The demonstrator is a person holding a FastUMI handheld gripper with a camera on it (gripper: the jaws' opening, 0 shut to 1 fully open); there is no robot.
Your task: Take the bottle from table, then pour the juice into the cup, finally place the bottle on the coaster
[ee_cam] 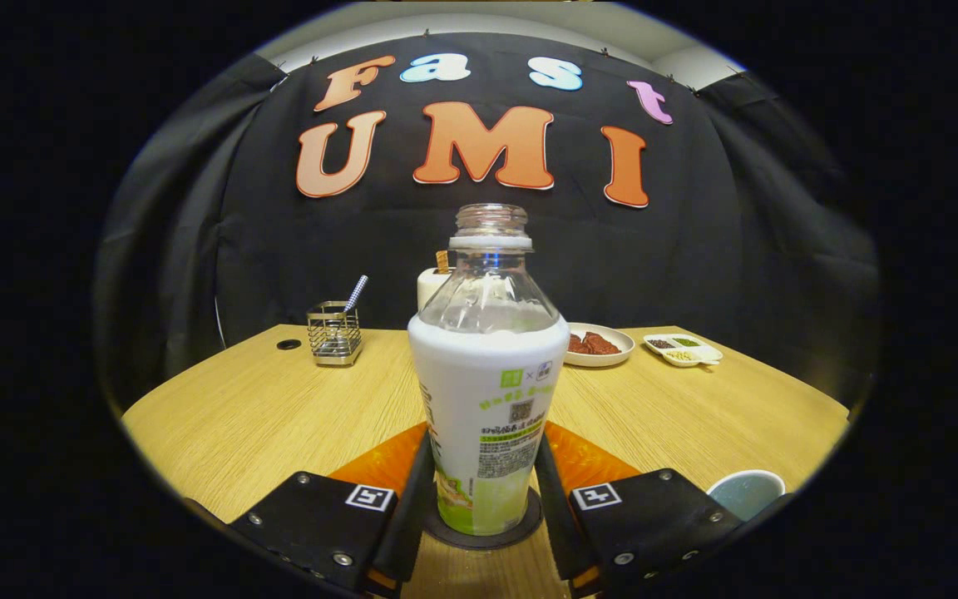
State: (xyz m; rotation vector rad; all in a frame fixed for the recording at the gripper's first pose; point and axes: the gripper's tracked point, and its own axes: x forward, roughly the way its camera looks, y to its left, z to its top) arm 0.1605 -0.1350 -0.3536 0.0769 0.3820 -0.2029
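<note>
A clear, uncapped plastic bottle with a white and green label stands upright on a dark round coaster on the wooden table. My gripper has one finger on each side of the bottle's lower body, and both fingers press against the label. The bottle's neck and shoulder look empty. A pale blue cup sits on the table just right of the right finger, partly hidden by it.
Beyond the bottle, a wire holder with a striped stick stands at the back left. A plate of red-brown food and a divided white dish lie at the back right. A white container peeks out behind the bottle.
</note>
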